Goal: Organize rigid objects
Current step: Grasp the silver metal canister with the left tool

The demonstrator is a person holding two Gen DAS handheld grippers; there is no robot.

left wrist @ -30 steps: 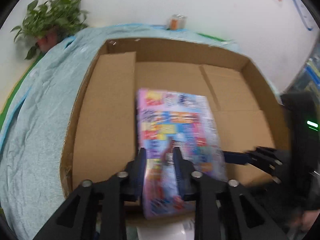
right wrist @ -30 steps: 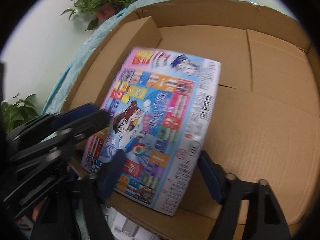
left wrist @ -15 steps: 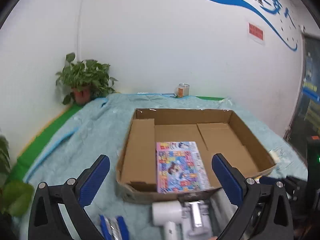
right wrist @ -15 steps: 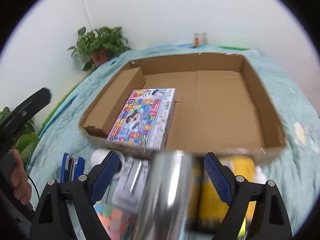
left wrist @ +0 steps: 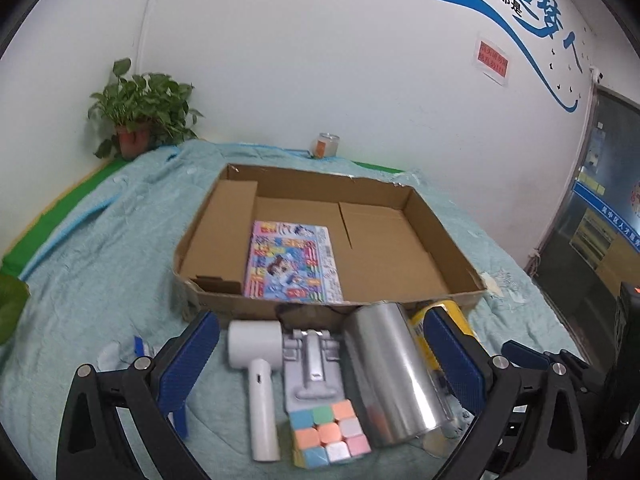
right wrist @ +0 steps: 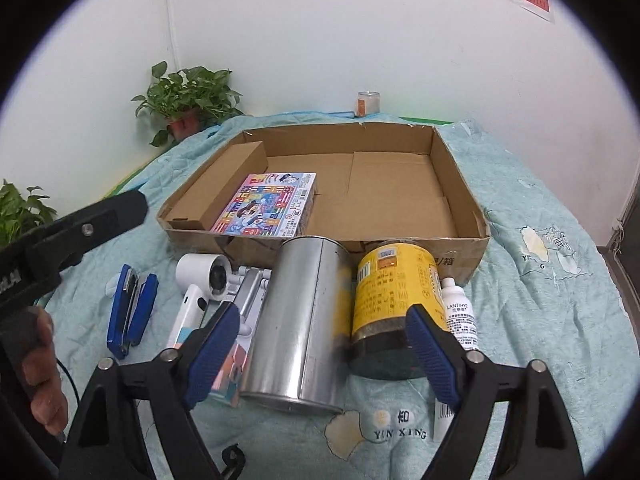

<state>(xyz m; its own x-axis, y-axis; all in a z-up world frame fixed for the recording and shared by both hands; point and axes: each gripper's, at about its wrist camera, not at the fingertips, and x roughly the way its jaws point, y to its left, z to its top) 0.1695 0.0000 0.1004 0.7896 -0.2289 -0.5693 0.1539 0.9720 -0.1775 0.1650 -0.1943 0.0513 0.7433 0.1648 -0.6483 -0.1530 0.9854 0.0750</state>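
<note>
A colourful game box [left wrist: 292, 266] lies flat in the open cardboard box [left wrist: 436, 236], at its front left; it also shows in the right wrist view [right wrist: 268, 210]. In front of the cardboard box [right wrist: 456, 184] on the teal blanket lie a silver tin [right wrist: 300, 324], a yellow can [right wrist: 394, 300], a white hair dryer [left wrist: 256, 364], a grey holder [left wrist: 312, 364], a pastel cube [left wrist: 330, 434], a blue stapler [right wrist: 130, 308] and a small white bottle [right wrist: 460, 316]. My left gripper [left wrist: 320, 364] is open and empty above them. My right gripper [right wrist: 320, 352] is open around the tin and can, touching neither.
A potted plant [left wrist: 140, 112] stands at the back left corner and a small jar [left wrist: 326, 146] against the wall. A second plant [right wrist: 20, 212] is at the left edge. The left gripper's body [right wrist: 72, 236] reaches into the right wrist view.
Both grippers let go of the game box, opened wide and pulled back and up out of the cardboard box. The game box now lies flat inside it.
</note>
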